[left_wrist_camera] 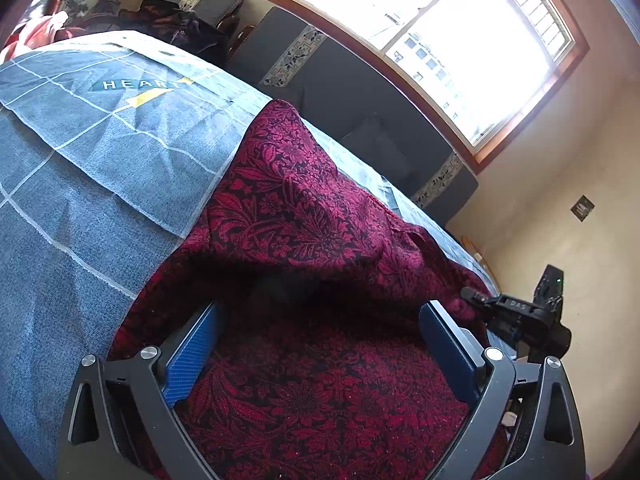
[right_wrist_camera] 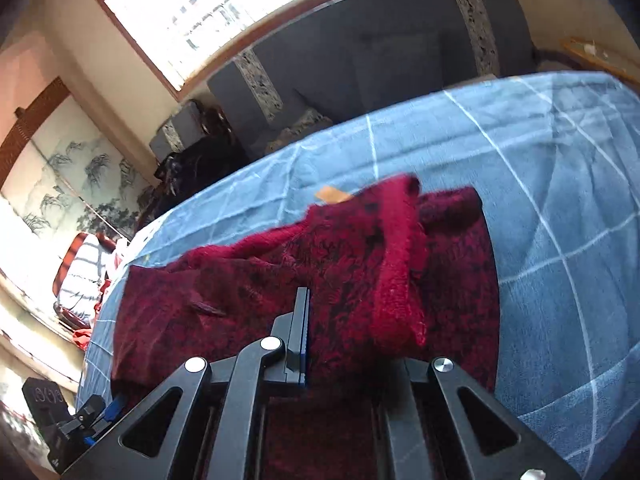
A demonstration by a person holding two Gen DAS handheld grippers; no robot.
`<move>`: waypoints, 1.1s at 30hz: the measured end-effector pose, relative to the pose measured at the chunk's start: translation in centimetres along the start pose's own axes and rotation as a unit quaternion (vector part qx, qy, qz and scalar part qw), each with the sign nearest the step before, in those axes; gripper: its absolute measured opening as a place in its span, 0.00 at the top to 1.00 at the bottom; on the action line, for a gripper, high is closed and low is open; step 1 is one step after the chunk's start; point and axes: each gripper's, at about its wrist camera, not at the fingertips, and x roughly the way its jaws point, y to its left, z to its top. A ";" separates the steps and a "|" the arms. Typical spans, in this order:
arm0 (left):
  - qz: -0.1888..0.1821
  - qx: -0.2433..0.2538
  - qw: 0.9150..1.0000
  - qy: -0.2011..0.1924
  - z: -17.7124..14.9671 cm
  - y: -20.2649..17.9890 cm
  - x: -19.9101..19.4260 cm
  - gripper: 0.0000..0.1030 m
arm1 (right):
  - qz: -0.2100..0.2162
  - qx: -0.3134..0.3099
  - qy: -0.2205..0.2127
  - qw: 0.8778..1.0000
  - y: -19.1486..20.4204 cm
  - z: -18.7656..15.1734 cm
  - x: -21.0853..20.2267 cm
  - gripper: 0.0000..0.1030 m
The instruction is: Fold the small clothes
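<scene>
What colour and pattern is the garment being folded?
Deep red with a dark floral print; the garment shows clearest in the left wrist view.

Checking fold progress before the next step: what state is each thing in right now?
Red patterned garment: on the bed, partly lifted, one edge raised into a peak.
Left gripper: open, jaws wide apart over the garment.
Right gripper: shut on a fold of the garment's edge.
Blue checked bedcover: spread flat under the garment.
</scene>
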 end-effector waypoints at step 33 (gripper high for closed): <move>0.032 0.052 0.998 0.018 9.0 0.0 8.9 0.06 | 0.110 0.118 0.044 0.986 -5.2 -0.7 1.5 0.91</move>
